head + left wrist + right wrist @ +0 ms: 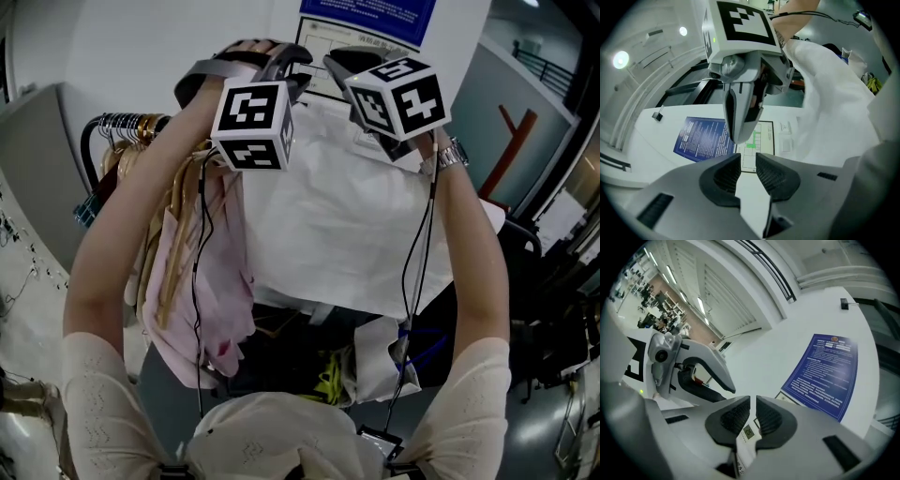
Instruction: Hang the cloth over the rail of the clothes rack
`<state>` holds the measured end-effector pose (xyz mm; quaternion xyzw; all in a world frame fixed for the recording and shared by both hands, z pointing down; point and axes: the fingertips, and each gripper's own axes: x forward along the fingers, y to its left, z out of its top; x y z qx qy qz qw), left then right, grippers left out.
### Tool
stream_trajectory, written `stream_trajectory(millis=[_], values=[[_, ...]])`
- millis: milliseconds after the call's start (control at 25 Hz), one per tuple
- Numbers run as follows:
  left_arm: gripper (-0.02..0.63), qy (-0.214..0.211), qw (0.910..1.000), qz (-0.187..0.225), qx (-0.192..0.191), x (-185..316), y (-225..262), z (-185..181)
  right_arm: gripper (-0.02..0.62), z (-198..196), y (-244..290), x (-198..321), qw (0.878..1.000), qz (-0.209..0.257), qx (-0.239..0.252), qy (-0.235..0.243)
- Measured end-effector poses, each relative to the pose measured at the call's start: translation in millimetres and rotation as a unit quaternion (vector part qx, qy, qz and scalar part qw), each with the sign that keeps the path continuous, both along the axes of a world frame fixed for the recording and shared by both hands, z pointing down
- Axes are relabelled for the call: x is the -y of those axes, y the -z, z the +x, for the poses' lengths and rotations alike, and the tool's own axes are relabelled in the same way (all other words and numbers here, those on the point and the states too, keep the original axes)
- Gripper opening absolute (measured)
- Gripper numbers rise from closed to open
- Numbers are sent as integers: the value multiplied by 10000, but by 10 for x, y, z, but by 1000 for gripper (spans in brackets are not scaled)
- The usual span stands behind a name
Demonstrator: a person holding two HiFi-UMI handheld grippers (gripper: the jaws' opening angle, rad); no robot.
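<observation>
Closest, the left tongs (pixel 748 161) pinch an edge of the white cloth (pixel 328 225) and the right tongs (pixel 753 404) pinch it at its label (pixel 749 432); it hangs raised between them. I think the label grip may slip. At left, the rack rail (pixel 87 141) is crowded with hangers (pixel 141 127), so free room is small.

Your left gripper (pixel 749 171) and right gripper (pixel 753 416) sit side by side in front of you, each with an edge of the white fabric cloth (pixel 337 225) between its jaws. The cloth hangs below them, between your arms. To its left, a pink garment (pixel 220 281) hangs at the metal clothes rack (pixel 122 127). On the wall behind the grippers is a blue printed poster (pixel 367 14), with a framed floor-plan sheet (pixel 757 140) just beside it.
</observation>
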<state>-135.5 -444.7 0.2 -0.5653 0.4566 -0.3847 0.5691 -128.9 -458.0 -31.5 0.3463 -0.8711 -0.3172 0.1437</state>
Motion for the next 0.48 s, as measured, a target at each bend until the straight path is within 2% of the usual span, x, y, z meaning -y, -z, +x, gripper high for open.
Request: stream_trajectory(millis=[160,320,480], values=[[84,19,10000,-9,-38,-8,8,-24,28,262,234,-66,9990,129,402,-173],[84,41,9999,4,-139,-25,41,-79,28,507,449,-326,9977,385,529,-193],[84,52,9984,41,-553,15,162,-163,28,872,581,-597,9960,578,574,-380]])
